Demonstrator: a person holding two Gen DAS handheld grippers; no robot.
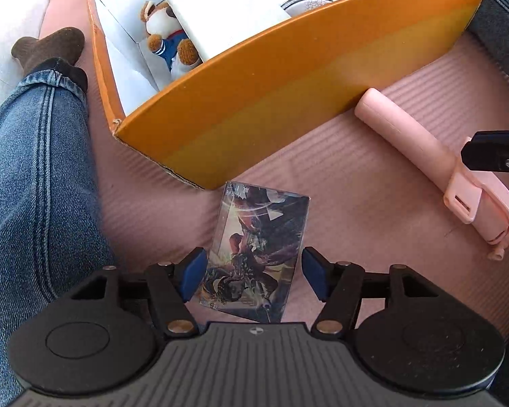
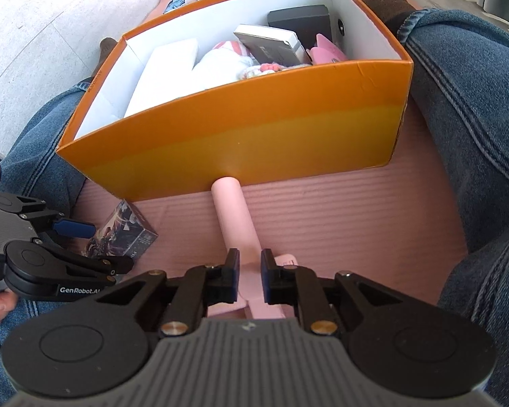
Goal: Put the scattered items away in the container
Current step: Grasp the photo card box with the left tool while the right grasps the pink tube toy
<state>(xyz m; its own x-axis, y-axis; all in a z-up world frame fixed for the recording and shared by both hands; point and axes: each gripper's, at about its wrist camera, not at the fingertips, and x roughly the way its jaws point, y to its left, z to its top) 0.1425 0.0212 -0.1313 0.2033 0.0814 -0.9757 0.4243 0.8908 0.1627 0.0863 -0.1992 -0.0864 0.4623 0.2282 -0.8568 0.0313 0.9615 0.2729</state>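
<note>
Both grippers are lining up pickups on the pink mat: left gripper (image 1: 251,276) fingers spread wide astride the card box (image 1: 256,254), not yet clamped; right gripper (image 2: 249,276) fingers closing on the pink handheld tool (image 2: 234,218), contact unclear; its long axis is pointing at the orange container (image 2: 254,135), tip touching the wall; next is calling for squeeze, lift over the rim

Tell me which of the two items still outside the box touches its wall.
The pink handheld tool: its rounded end butts against the orange box front wall. The illustrated card box lies just short of the corner, between the left gripper fingers.
</note>
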